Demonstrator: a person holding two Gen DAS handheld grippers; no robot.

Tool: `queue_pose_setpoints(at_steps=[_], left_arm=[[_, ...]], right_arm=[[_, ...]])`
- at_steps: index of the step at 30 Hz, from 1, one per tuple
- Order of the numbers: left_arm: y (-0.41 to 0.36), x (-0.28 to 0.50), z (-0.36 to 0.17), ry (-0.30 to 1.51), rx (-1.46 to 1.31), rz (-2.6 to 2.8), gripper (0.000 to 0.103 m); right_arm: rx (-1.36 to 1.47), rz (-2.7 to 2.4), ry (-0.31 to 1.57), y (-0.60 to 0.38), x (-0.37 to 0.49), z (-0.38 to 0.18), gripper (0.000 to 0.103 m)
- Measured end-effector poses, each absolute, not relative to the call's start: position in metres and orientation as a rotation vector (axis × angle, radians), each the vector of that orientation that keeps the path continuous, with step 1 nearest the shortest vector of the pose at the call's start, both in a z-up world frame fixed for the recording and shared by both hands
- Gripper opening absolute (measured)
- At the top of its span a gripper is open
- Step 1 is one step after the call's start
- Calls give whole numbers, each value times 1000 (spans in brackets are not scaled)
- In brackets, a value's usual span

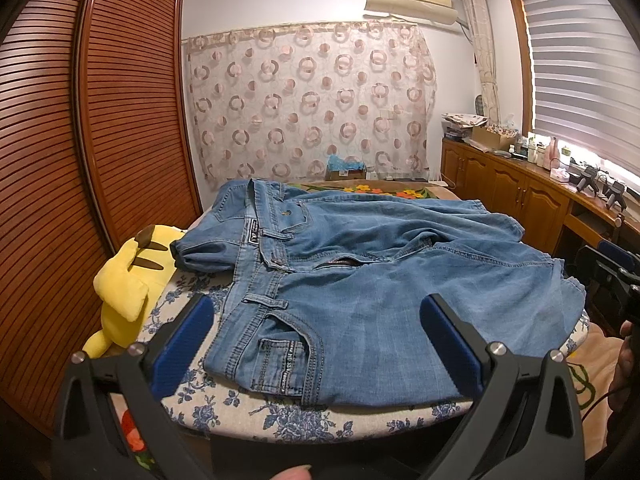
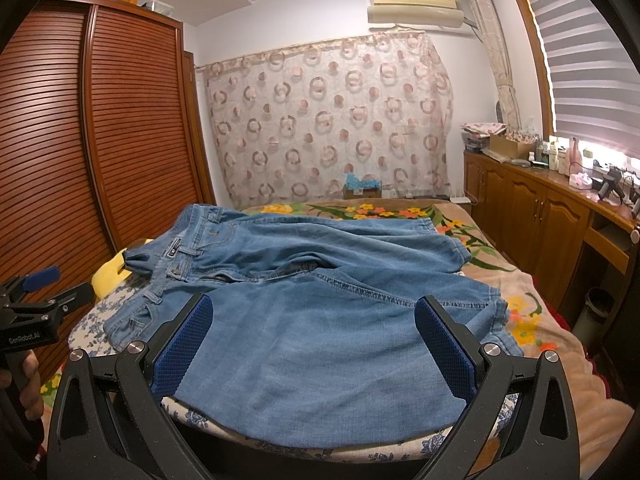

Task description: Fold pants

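Note:
Light blue denim pants (image 1: 360, 264) lie spread and rumpled on a padded board with a blue-flower cover (image 1: 256, 408), waistband to the left, legs running right. In the right wrist view the pants (image 2: 320, 320) fill the middle. My left gripper (image 1: 316, 320) is open and empty, hovering over the waistband and front pocket near the board's front edge. My right gripper (image 2: 314, 320) is open and empty over the near leg. The left gripper also shows in the right wrist view (image 2: 36, 296), and the right gripper shows at the far right of the left wrist view (image 1: 612, 276).
A yellow plush toy (image 1: 124, 280) lies at the board's left end. A slatted wooden wardrobe (image 1: 80, 140) stands left. A bed with a floral blanket (image 2: 500, 248) lies behind and right. A wooden cabinet (image 2: 532, 208) with clutter runs along the right wall.

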State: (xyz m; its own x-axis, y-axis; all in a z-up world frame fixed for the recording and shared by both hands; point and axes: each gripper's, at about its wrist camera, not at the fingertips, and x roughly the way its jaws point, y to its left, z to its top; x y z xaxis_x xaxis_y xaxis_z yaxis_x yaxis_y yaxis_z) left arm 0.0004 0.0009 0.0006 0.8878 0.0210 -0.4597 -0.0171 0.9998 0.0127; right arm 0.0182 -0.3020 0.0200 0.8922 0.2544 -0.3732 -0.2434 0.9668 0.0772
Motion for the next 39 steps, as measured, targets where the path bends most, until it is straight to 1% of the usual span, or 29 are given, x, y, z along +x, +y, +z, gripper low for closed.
queue_pose_setpoints(at_steps=[24, 39], left_arm=[[2, 1, 1, 479, 11, 19, 103], [17, 28, -24, 574, 6, -2, 103]], right_arm=[[28, 260, 390, -301, 18, 21, 103], [-8, 269, 429, -325, 36, 13, 103]])
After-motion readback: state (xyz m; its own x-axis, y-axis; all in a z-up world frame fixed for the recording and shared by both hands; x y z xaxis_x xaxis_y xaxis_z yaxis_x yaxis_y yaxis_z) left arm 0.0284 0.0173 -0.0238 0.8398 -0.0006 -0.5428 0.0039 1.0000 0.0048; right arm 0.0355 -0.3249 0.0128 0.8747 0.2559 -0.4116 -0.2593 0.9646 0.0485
